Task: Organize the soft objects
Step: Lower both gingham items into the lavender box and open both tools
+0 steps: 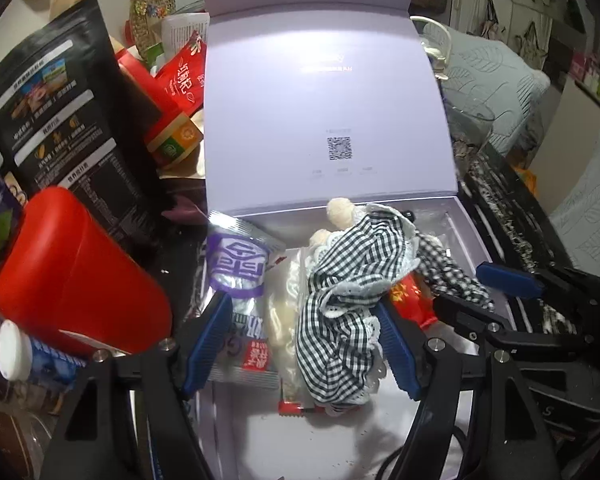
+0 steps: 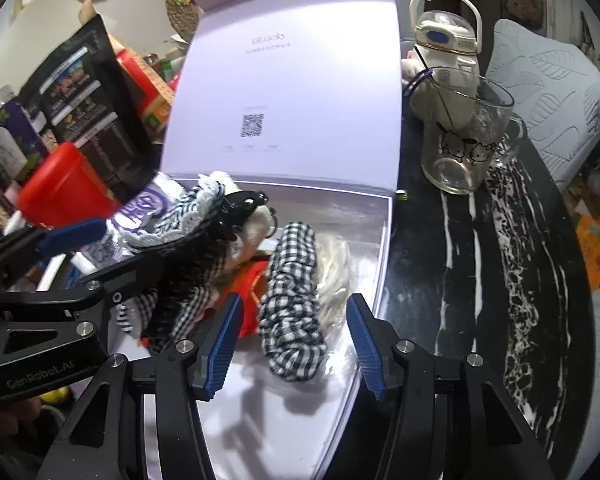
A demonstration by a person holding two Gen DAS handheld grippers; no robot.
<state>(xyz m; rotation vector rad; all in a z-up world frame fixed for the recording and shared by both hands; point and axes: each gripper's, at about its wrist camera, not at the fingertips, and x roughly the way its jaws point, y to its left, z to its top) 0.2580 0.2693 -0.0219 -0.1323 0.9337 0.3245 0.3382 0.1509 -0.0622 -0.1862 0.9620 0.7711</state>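
Your left gripper (image 1: pixel 306 340) points down into the open lilac box (image 1: pixel 466 240). Its blue pads (image 1: pixel 210 332) press a bundle from both sides: a silver-and-purple foil packet (image 1: pixel 240 268), a cream plush piece (image 1: pixel 280 316) and a black-and-white checked cloth with lace trim (image 1: pixel 340 292). The jaws are clenched on this bundle.

Your right gripper (image 2: pixel 294 340) hangs over the right part of the same box (image 2: pixel 384 248). Its jaws stand apart, released. A rolled checked cloth (image 2: pixel 294 300) lies on the box floor between the pads without touching either. A tuft of cream fringe (image 2: pixel 336 268) lies just beside the roll, toward the box's right wall. A red packet (image 2: pixel 252 280) lies just to the roll's left.

The box lid (image 1: pixel 324 92) stands raised behind the contents, showing a printed square code.

Left of the box, in the left wrist view, stand a red tub (image 1: pixel 76 264), a black pouch (image 1: pixel 60 120) and red snack packets (image 1: pixel 184 76). Right of the box, in the right wrist view, a glass mug with cartoon figures (image 2: pixel 468 136) and a white handled bottle (image 2: pixel 444 32) stand on a black marbled tabletop (image 2: pixel 500 260).
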